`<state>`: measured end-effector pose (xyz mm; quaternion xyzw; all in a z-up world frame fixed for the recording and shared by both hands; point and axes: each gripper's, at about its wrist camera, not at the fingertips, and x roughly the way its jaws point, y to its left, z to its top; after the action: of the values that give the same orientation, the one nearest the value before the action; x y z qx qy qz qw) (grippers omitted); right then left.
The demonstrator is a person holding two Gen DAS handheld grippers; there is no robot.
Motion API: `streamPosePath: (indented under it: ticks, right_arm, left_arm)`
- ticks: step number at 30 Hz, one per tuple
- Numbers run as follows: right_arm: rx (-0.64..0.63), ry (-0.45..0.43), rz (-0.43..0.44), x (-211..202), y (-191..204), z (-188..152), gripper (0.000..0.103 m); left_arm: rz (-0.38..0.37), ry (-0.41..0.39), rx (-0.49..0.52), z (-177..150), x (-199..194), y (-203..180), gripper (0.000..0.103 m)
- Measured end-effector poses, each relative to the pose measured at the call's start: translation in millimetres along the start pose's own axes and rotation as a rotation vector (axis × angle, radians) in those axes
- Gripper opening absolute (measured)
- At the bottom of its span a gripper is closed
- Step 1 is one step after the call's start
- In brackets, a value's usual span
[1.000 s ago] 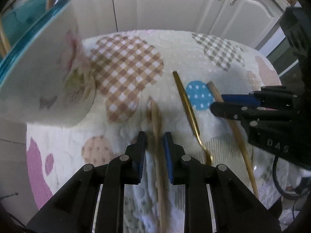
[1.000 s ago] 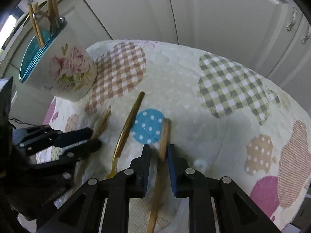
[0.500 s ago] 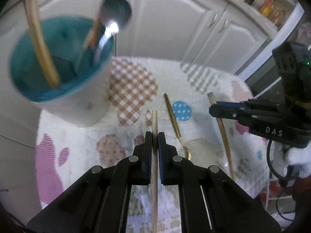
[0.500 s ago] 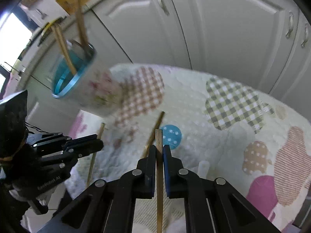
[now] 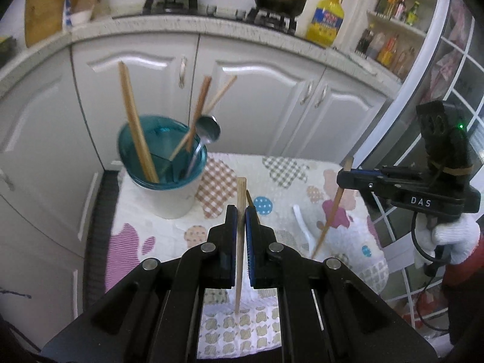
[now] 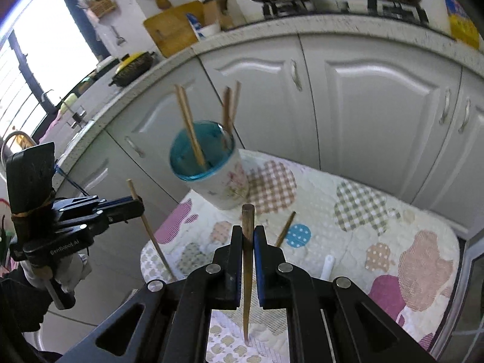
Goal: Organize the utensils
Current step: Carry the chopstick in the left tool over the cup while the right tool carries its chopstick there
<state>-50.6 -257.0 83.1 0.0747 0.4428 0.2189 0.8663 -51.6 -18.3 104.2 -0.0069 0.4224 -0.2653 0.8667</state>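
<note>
On the left stands the cup point(image 5: 165, 178), teal inside, white with flowers outside, near the far left corner of the quilted table cover point(image 5: 290, 169). It already holds several wooden chopsticks and 1 metal spoon point(image 5: 208, 133), so I judge a fair part of the sorting done.

My left claw point(image 5: 241, 220) is pinched tight on a pale wooden chopstick point(image 5: 240, 242), held clear above the cloth with its top end poking up past my fingertips and the rest hanging below. Just behind it, a gold-coloured utensil point(image 5: 250, 198) lies on the cover by the blue dotted patch, mostly hidden by my jaws; what it is exactly I cannot tell.

Further right, a white spoon point(image 5: 303, 224) lies on the cloth, untouched.

My right claw point(image 6: 248, 239) is closed narrow on a darker wooden chopstick point(image 6: 247, 272), likewise lifted off the cloth and tilted.

What is left, as I read it: carry these 2 sticks over to the cup and drop them in, then fetch the gold piece and the white spoon.
</note>
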Motion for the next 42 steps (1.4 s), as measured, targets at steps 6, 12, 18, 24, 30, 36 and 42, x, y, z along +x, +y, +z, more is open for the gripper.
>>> streamPosePath:
  ticks: [6, 12, 18, 24, 30, 36, 42]
  right_arm:
    - [-0.052, -0.058, 0.013, -24, 24, 19, 0.007]
    - [-0.108, -0.137, 0.016, -47, 51, 59, 0.007]
    - [-0.159, -0.195, 0.016, -55, 79, 104, 0.007]
    - [-0.169, -0.241, 0.004, -45, 92, 145, 0.007]
    - [-0.156, -0.23, -0.017, -4, 91, 164, 0.007]
    - [-0.117, -0.192, -0.021, 40, 75, 166, 0.007]
    - [-0.059, -0.117, -0.011, 75, 52, 157, 0.007]
  left_arm:
    - [0.015, -0.084, 0.004, 12, -47, 6, 0.004]
    - [0.05, -0.187, -0.017, 46, -88, 20, 0.004]
    - [0.107, -0.264, -0.046, 87, -104, 39, 0.004]
    - [0.169, -0.275, -0.056, 112, -88, 58, 0.004]
    - [0.22, -0.237, -0.072, 117, -51, 73, 0.004]
    - [0.243, -0.18, -0.073, 109, -12, 81, 0.004]
    - [0.248, -0.135, -0.093, 104, 12, 88, 0.004]
